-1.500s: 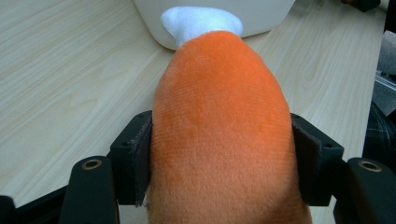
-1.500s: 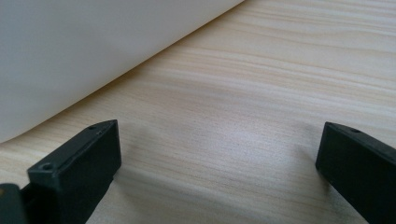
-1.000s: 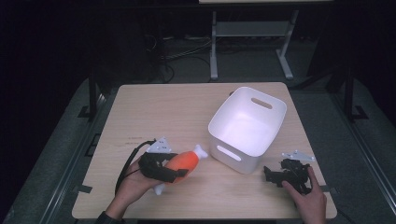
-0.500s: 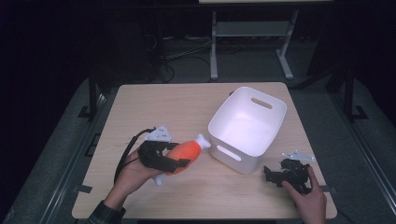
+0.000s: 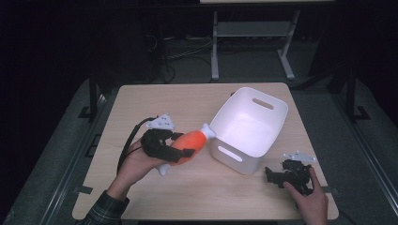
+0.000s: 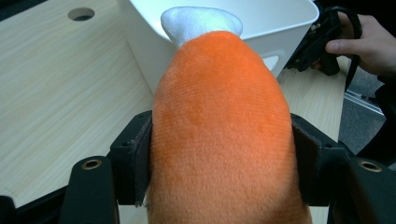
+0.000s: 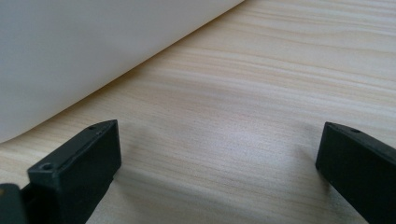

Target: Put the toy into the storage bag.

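The left gripper carries an orange plush toy clenched in its jaws toward the white bin; next, over the rim. The right gripper rests released on the desk.

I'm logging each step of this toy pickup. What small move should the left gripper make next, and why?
Probably carry the orange plush toy forward and a bit higher, over the bin rim. The left gripper is clamped on the toy's body, its white tip sits just short of the bin's near wall, and the bin looks empty. The right gripper rests open on the table, clear of the path.
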{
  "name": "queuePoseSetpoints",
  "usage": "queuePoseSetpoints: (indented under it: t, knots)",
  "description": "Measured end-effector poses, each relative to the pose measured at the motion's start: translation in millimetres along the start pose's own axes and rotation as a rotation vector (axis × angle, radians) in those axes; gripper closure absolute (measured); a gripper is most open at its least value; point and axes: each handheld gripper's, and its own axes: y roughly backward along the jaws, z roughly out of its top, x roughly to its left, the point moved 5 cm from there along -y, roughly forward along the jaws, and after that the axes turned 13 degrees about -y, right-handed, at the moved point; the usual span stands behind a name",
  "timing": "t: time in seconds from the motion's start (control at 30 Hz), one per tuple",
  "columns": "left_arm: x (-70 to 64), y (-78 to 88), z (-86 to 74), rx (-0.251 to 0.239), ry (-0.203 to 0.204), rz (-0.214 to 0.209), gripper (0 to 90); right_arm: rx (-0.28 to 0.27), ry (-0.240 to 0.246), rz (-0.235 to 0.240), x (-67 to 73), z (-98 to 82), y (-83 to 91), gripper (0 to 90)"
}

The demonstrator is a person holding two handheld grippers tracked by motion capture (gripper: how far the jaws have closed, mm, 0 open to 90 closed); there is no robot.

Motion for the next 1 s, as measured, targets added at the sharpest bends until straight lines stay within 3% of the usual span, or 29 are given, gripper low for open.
queuePoseSetpoints:
  t: [0.53, 1.0]
  knots:
    - [9.1, -10.9, 31.7, -0.011, -0.035, -0.007, 32.4, 0.002, -0.003, 0.0, 0.2, -0.2, 0.1, 0.0]
    - [18.3, -25.8, 52.2, -0.023, -0.042, -0.019, 32.4, 0.002, -0.003, 0.0, 0.2, -0.2, 0.1, 0.0]
